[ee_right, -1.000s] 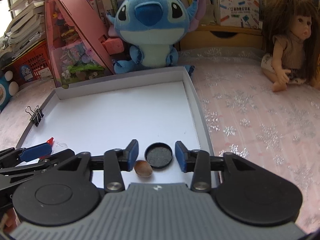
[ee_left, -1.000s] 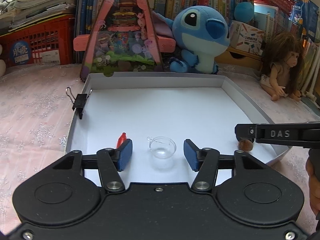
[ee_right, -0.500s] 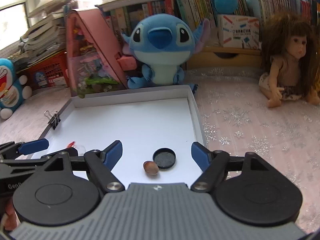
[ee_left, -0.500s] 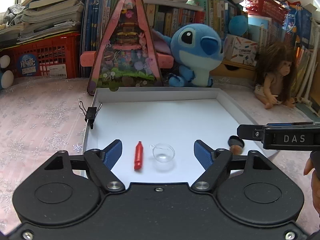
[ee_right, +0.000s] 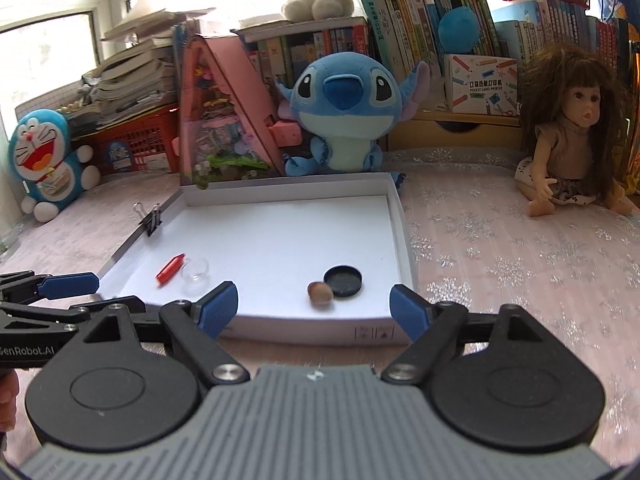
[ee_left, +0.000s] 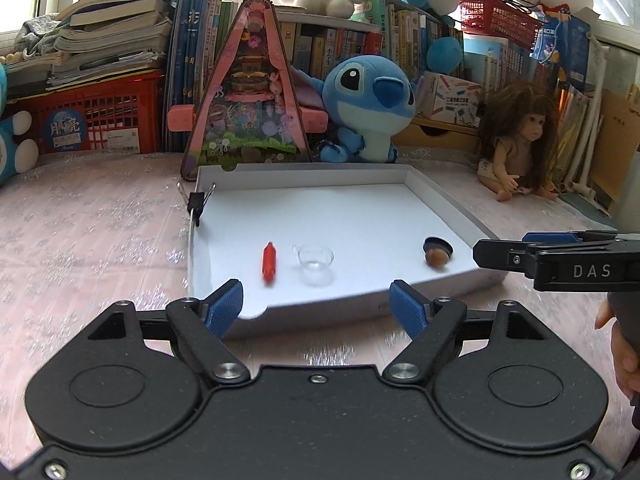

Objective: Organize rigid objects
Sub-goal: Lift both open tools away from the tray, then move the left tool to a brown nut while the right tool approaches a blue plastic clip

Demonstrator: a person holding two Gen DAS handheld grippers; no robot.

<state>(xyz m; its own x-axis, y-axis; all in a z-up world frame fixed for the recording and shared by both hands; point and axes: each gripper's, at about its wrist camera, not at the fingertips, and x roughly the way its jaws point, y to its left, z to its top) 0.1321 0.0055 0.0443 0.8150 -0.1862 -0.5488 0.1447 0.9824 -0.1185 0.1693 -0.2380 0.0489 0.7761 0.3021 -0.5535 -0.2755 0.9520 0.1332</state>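
Blue-padded, the left gripper (ee_left: 318, 307) stands wide and empty before the white tray (ee_left: 454, 208); the right gripper (ee_right: 314, 307), also empty, is opening wider. Inside the tray lie a red capsule-like piece (ee_left: 269, 267), a clear cup (ee_left: 316, 259), what may be a brown nut (ee_right: 320, 293) touching a black lid (ee_right: 343, 281). Farther off, a binder clip (ee_right: 151, 219) grips the rim.

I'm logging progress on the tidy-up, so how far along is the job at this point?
Done: the red piece, clear cup, nut and black lid lie in the white tray. In hand: nothing; left tongs open, right tongs opening, both empty. Left: nothing small lies outside the tray.
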